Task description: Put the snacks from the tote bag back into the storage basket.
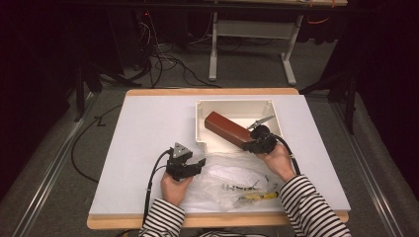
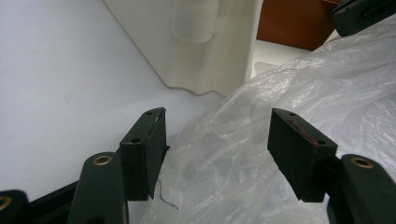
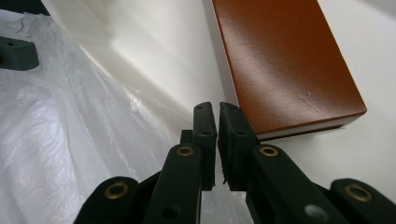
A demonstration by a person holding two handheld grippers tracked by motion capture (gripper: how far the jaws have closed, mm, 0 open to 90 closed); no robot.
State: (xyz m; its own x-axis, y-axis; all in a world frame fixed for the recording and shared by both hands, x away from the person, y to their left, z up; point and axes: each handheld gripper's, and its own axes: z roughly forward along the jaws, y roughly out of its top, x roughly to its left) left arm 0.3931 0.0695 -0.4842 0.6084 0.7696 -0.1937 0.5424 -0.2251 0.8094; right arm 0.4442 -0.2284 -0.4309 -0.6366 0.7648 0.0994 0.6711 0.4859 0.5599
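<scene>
We have the right gripper, jaws pressed together on nothing, at the brown box's near end, its length running away into the tray.

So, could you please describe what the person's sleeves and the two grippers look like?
Both sleeves are striped black and white. The left gripper is black with a grey three-cornered plate on top and a black cable trailing back. The right gripper is black too, with a black cable. Each has two flat, blocky black fingers and brass-coloured rivets.
</scene>
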